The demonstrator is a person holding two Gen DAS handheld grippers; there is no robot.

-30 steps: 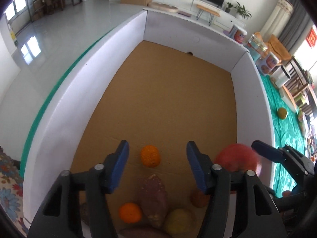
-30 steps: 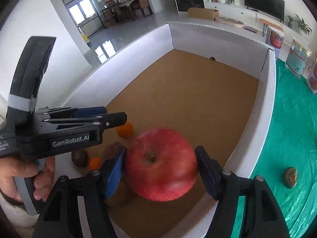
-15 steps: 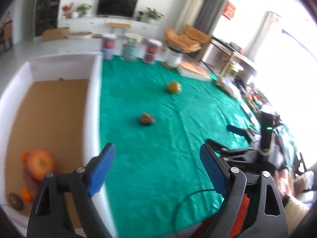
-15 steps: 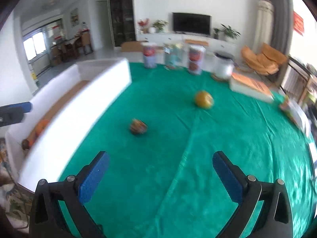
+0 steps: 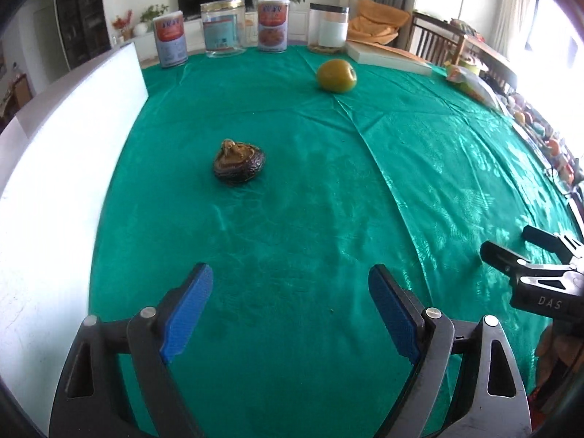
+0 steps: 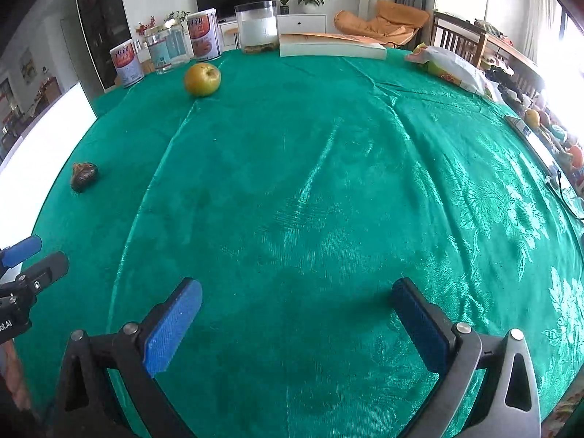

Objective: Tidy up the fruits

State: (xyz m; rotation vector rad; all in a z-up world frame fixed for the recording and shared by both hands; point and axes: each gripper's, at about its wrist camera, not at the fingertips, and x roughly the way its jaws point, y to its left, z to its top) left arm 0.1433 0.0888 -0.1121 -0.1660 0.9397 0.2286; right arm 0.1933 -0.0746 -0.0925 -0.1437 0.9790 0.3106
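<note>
A dark wrinkled fruit point(image 5: 239, 162) lies on the green tablecloth point(image 5: 328, 189) ahead of my left gripper point(image 5: 292, 292), which is open and holds nothing. Farther back sits a yellow-green apple point(image 5: 336, 75). In the right wrist view the same apple point(image 6: 202, 79) is at the far left and the dark fruit point(image 6: 84, 176) near the left edge. My right gripper point(image 6: 297, 310) stands wide open over bare cloth, with nothing between its blue pads point(image 6: 171, 332). The white wall of the box point(image 5: 54, 153) rises on the left; its inside is hidden.
Several jars and tins point(image 5: 222, 29) line the table's far edge beside a flat book point(image 6: 330, 46). A plastic bag point(image 6: 452, 67) and assorted clutter point(image 5: 547, 138) run along the right side. The other gripper point(image 5: 536, 273) shows at the right of the left wrist view.
A second ago my right gripper held a red apple over the box; it has let go and the apple lies inside. Both grippers have opened and swung right, out over the green cloth.
</note>
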